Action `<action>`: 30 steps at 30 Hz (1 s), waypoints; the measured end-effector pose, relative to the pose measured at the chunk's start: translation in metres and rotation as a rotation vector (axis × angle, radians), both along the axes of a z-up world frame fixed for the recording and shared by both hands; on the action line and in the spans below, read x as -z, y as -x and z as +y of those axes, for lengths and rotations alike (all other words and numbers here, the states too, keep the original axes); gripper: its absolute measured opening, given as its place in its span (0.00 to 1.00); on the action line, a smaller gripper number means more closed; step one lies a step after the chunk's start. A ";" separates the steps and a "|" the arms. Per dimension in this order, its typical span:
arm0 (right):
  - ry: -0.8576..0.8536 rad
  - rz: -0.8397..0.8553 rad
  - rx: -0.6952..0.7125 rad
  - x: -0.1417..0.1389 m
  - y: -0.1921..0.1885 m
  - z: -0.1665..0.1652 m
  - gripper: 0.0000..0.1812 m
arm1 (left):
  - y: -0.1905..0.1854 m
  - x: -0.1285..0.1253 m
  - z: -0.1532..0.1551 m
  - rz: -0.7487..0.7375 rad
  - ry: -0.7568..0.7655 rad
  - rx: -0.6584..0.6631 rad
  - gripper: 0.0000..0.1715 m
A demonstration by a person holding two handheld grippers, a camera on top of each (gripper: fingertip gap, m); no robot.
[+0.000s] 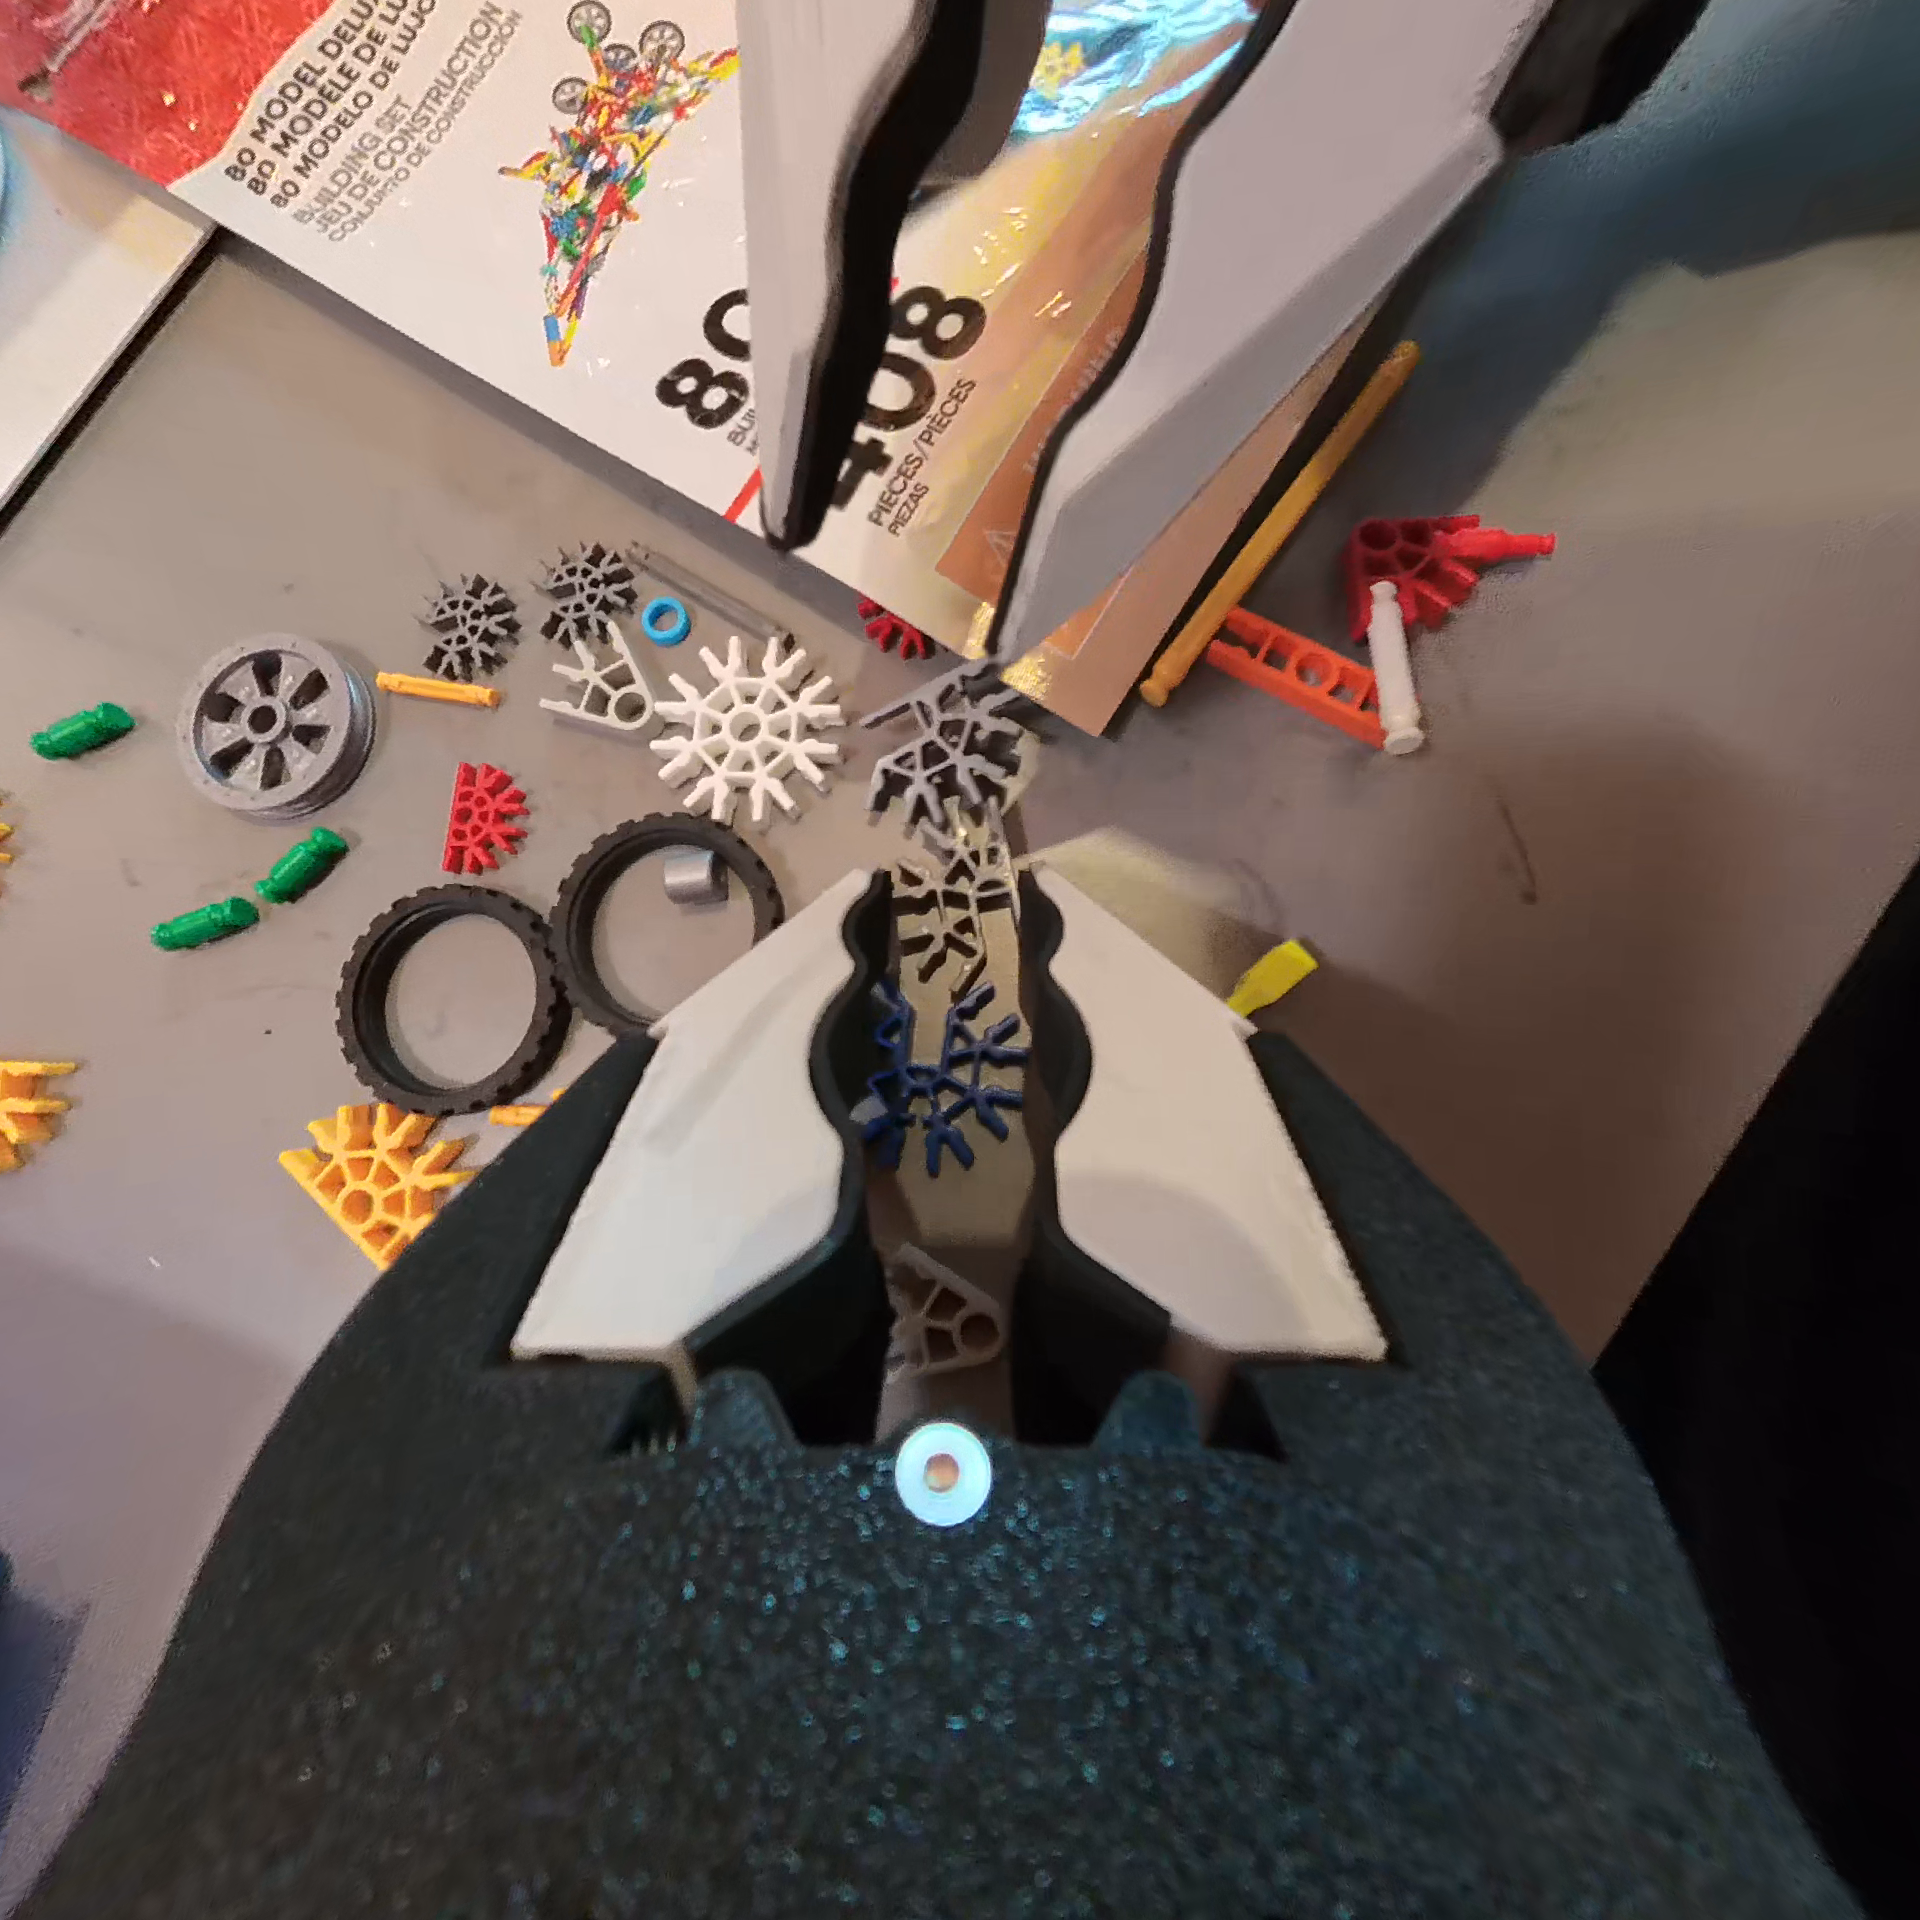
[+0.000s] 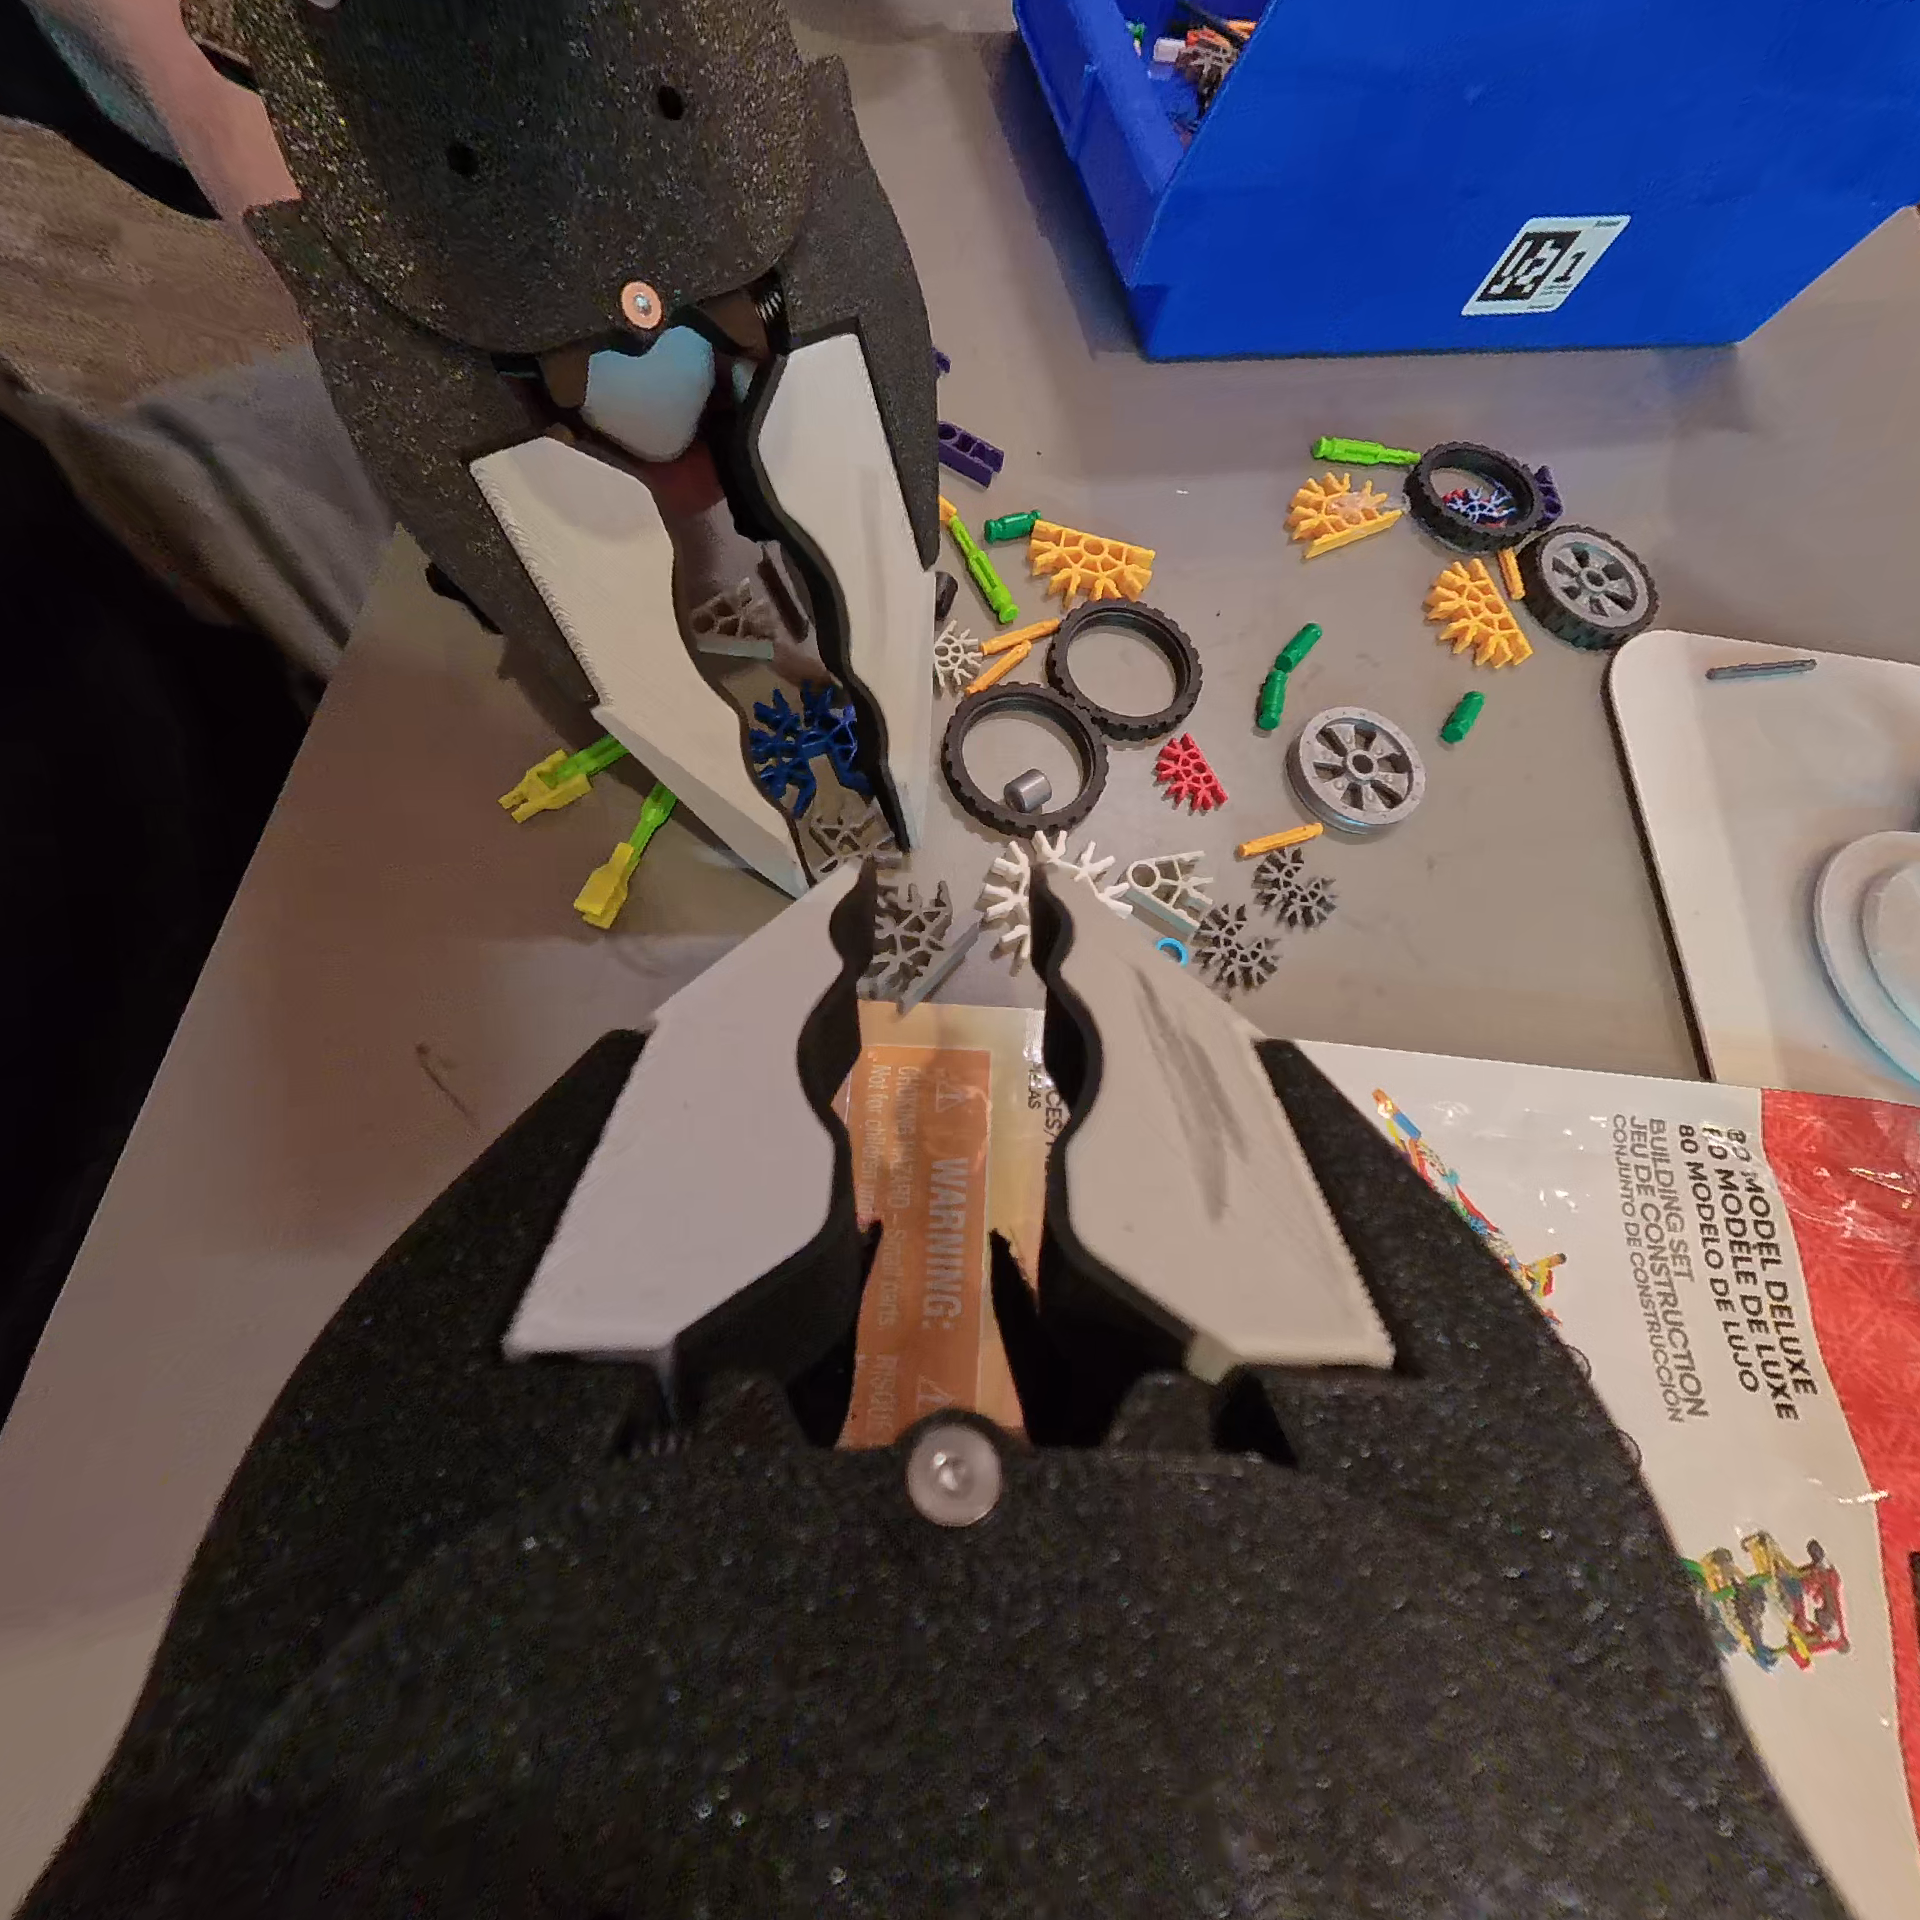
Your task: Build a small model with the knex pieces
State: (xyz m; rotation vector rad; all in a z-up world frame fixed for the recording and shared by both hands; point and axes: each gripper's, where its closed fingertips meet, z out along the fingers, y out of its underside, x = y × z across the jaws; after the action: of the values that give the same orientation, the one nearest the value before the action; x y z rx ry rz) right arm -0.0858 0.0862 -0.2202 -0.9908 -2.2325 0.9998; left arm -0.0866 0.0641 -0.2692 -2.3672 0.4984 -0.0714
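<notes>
Grey counter (image 1: 312, 416) strewn with small plastic construction parts; a blue bin (image 2: 1507, 177) stands toward its far edge in the right wrist view, and a printed booklet (image 2: 1558, 1247) lies flat on it beneath the right hand-held gripper (image 2: 948, 878).

Left hand-held gripper (image 1: 951, 873): fingers set a narrow gap apart, not clamped on any part. Seen between them on the counter are a grey connector (image 1: 951, 904) at the tips, a blue connector (image 1: 940, 1081) farther back, and a pale wedge connector (image 1: 940, 1314) near the gripper base. The right wrist view shows the same gripper (image 2: 842, 847) coming in opposite, its tips just above the counter.

Right hand-held gripper: fingers apart, holding nothing. Its tips flank a dark grey connector (image 2: 912, 930) and the edge of a white snowflake connector (image 2: 1023, 894); whether a tip touches either cannot be told. In the left wrist view this gripper (image 1: 888, 603) hangs over the booklet (image 1: 520, 208), its right-hand tip just beside that dark grey connector (image 1: 951, 743), with the white snowflake (image 1: 748, 727) next to it.

Nearby parts, left wrist view: two black tyres (image 1: 457, 1008) touching side by side, one ringing a small grey sleeve (image 1: 694, 875); a grey wheel hub (image 1: 272, 727); a red connector (image 1: 483, 818); green rods (image 1: 301, 864); yellow connectors (image 1: 374, 1174) toward the counter's near edge. Beyond the booklet corner lie a yellow rod (image 1: 1288, 509), an orange piece (image 1: 1299, 660), a white rod (image 1: 1394, 665) and a red connector cluster (image 1: 1423, 561)
</notes>
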 end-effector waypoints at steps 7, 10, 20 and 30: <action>0.057 0.012 0.007 -0.006 0.002 0.000 0.15 | 0.004 -0.027 0.003 -0.059 -0.084 0.065 0.13; 0.185 -0.004 0.015 -0.013 0.003 -0.004 0.15 | 0.001 -0.043 0.008 -0.006 -0.162 0.141 0.13; 0.373 -0.039 0.114 -0.020 0.012 0.009 0.15 | 0.000 -0.060 0.030 0.254 -0.317 0.323 0.13; 0.451 -0.092 0.144 -0.015 0.014 0.012 0.16 | 0.000 -0.066 0.042 0.365 -0.381 0.391 0.13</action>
State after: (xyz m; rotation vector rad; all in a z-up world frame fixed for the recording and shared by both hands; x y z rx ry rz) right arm -0.0993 0.0981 -0.2053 -1.3905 -2.0103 1.4517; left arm -0.0864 0.1062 -0.2035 -1.8863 1.0469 0.2604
